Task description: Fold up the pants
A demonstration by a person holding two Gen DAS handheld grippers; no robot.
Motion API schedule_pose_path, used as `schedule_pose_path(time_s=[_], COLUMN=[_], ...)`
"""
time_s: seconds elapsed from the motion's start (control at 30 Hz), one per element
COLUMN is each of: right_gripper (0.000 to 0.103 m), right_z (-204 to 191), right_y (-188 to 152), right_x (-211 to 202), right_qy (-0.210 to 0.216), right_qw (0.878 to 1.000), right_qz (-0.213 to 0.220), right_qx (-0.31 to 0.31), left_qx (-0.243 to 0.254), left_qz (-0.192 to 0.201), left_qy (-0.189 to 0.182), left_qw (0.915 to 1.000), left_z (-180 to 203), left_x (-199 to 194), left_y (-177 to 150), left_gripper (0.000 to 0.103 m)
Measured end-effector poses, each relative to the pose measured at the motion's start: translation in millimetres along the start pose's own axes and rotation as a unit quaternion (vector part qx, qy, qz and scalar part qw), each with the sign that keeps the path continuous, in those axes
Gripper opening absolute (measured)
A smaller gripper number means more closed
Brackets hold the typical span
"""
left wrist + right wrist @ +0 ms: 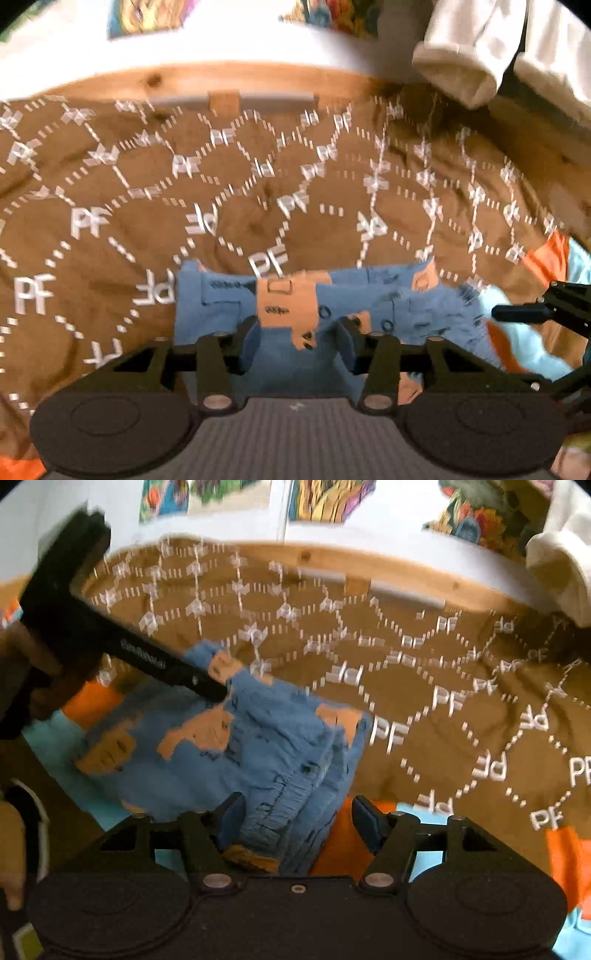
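Observation:
The pants (214,310) are blue with tan patches and lie bunched in a folded heap on a brown blanket (147,192). My left gripper (299,341) hovers over their near edge with its jaws apart and the cloth lying between and under the fingers, not pinched. In the right wrist view the pants (266,746) fill the lower middle. My right gripper (299,823) stands open over a gathered edge, whose folds rest against the left finger (231,819). The left gripper (207,686) reaches in from the upper left, its tips at the pants' far corner.
The brown blanket (443,709) carries a white PF pattern and ends at a wooden edge (184,79). Orange and light-blue cloth (343,845) lies under the pants' near side. A white garment (461,55) hangs at the upper right. A hand (22,679) holds the left gripper.

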State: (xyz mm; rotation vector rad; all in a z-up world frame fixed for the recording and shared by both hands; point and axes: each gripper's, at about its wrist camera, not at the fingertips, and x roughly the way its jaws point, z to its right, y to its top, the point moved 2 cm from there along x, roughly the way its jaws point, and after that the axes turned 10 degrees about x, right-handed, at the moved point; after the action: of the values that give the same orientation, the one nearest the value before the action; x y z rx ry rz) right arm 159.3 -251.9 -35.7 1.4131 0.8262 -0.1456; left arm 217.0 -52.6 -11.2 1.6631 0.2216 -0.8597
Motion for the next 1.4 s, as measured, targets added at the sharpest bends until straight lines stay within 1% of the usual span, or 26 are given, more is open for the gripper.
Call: schedule_pose_path(time_s=[0.07, 0.1, 0.13, 0.2, 0.23, 0.27, 0.3, 0.37, 0.4, 0.43, 0.5, 0.53, 0.6, 0.63, 0.7, 0.77, 0.8, 0.83, 0.87, 0.9, 1.0, 1.07, 1.13, 1.2, 1.3, 1.4], right_gripper=[0.072, 0.073, 0.073, 0.074, 0.076, 0.078, 0.078, 0.078, 0.078, 0.08, 0.088, 0.089, 0.098, 0.098, 0.098, 0.098, 0.098, 0.098, 0.097, 0.097, 0.097, 0.098, 0.102, 0.102, 0.102, 0.102], right_z=[1, 1, 2, 0, -1, 0, 2, 12, 17, 19, 17, 14, 9, 3, -9, -18, -20, -19, -18, -17, -14, -14, -15, -18, -23, -28], right_y=[8, 13, 19, 32, 36, 37, 35, 26, 22, 19, 18, 18, 18, 17, 15, 9, 6, -1, -6, -10, -14, -15, -16, -18, -19, -19], right_x=[-10, -11, -10, 4, 14, 24, 38, 48, 43, 32, 12, 1, -15, -21, -23, -18, -14, -7, -2, -2, -16, -28, -41, -47, -45, -46], right_qy=[-0.007, -0.01, -0.012, -0.029, -0.045, -0.061, -0.082, -0.101, -0.101, -0.094, -0.094, -0.093, -0.075, -0.062, -0.063, -0.08, -0.089, -0.101, -0.106, -0.105, -0.105, -0.112, -0.103, -0.098, -0.105, -0.105], right_qw=[0.999, 0.999, 0.998, 0.997, 0.997, 0.996, 0.996, 0.994, 0.994, 0.993, 0.993, 0.992, 0.993, 0.995, 0.996, 0.996, 0.996, 0.995, 0.994, 0.994, 0.994, 0.993, 0.993, 0.992, 0.992, 0.992], right_qz=[0.037, 0.051, 0.062, 0.07, 0.07, 0.059, 0.043, 0.027, 0.031, 0.044, 0.065, 0.073, 0.08, 0.076, 0.062, 0.039, 0.021, -0.007, -0.025, -0.032, -0.024, -0.004, 0.016, 0.028, 0.026, 0.027], right_qx=[-0.008, -0.008, -0.004, 0.002, 0.005, 0.006, 0.006, 0.017, 0.034, 0.05, 0.042, 0.033, 0.034, 0.032, 0.015, -0.005, -0.009, -0.009, -0.005, 0.004, 0.027, 0.04, 0.063, 0.075, 0.069, 0.069], left_qx=[0.002, 0.008, 0.022, 0.049, 0.054, 0.057, 0.05, 0.008, -0.01, -0.021, -0.025, -0.023, -0.024, -0.024, -0.017, 0.009, 0.024, 0.037, 0.04, 0.034, -0.002, -0.029, -0.047, -0.056, -0.063, -0.072], left_qz=[0.028, 0.033, 0.03, 0.007, -0.012, -0.039, -0.05, -0.044, -0.036, -0.028, -0.025, -0.021, -0.013, -0.01, -0.016, -0.052, -0.069, -0.081, -0.078, -0.071, -0.069, -0.071, -0.069, -0.078, -0.089, -0.091], left_qy=[-0.002, 0.001, 0.018, 0.07, 0.094, 0.115, 0.12, 0.112, 0.107, 0.104, 0.103, 0.099, 0.093, 0.093, 0.095, 0.114, 0.124, 0.133, 0.138, 0.137, 0.135, 0.129, 0.119, 0.113, 0.111, 0.114], left_qw=[0.9996, 0.9994, 0.9991, 0.9963, 0.994, 0.9909, 0.9902, 0.9927, 0.9936, 0.9939, 0.994, 0.9946, 0.9953, 0.9953, 0.9952, 0.9921, 0.9897, 0.9872, 0.9866, 0.9874, 0.9884, 0.9886, 0.9894, 0.989, 0.9878, 0.9866], left_z=[3, 7, 10, 11, 7, 2, -3, -14, -16, -17, -15, -12, -7, -4, 4, 12, 14, 16, 16, 14, 5, -2, -5, -4, -2, -2], left_x=[-17, -22, -24, -13, -6, 7, 15, 10, 4, -2, -14, -22, -40, -47, -56, -52, -49, -46, -48, -50, -61, -67, -75, -78, -82, -87], left_y=[1, 2, 1, 1, 1, -1, -4, -4, -3, -3, -5, -8, -17, -22, -32, -44, -51, -57, -61, -63, -67, -70, -73, -77, -83, -87], left_gripper=[0.071, 0.072, 0.072, 0.072, 0.072, 0.075, 0.082, 0.085, 0.084, 0.084, 0.089, 0.091, 0.097, 0.098, 0.101, 0.101, 0.101, 0.101, 0.101, 0.101, 0.102, 0.102, 0.103, 0.103, 0.103, 0.103])
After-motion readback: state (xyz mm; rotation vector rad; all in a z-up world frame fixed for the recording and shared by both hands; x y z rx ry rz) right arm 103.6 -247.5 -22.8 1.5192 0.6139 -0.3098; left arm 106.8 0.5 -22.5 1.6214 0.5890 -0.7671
